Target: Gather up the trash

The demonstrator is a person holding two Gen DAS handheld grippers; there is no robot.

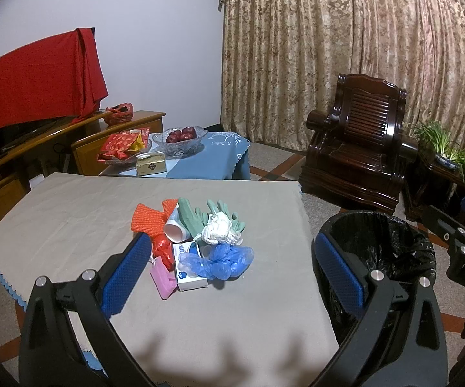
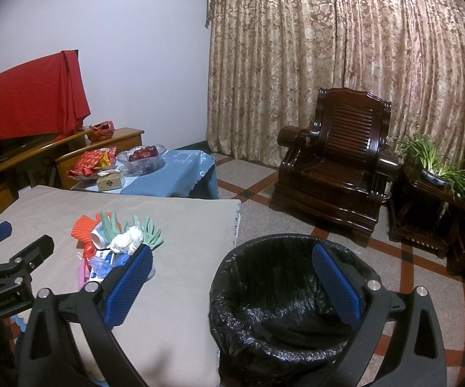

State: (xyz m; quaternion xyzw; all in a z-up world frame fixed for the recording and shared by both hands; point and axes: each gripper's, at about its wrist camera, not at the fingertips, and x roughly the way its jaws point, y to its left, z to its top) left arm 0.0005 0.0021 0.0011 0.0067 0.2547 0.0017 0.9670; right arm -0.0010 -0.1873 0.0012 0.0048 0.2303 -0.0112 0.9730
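So both grippers are just hanging in the air with nothing in them. The left gripper (image 1: 232, 277) has its fingers spread wide over the near part of the surface (image 1: 71, 213), which is covered in a grey cloth, and the trash pile sits between those fingers and a bit ahead of them. Closest to the fingers is a white box (image 1: 188, 277) with a crumpled blue plastic glove (image 1: 222, 259) draped on it, and a pink pack (image 1: 163, 279) just beside the left finger. Behind those there's a red wrapper (image 1: 163, 251), a white paper cup (image 1: 175, 227) on its side, a wad of white tissue (image 1: 221, 229), green rubber gloves (image 1: 193, 216) and an orange knitted cloth (image 1: 146, 221), all touching or overlapping. The right gripper (image 2: 232, 277) is also wide open, and the bin (image 2: 284, 293) with its black liner sits on the floor right between and under its fingers, just beside the surface's right edge; the pile lies off past its left finger. Farther back there's a low table with a blue cloth (image 1: 219, 158) carrying a glass bowl of red fruit (image 1: 180, 140), then a dark wooden armchair (image 2: 338, 174), a potted plant (image 2: 435, 164) and patterned curtains (image 2: 329, 58).
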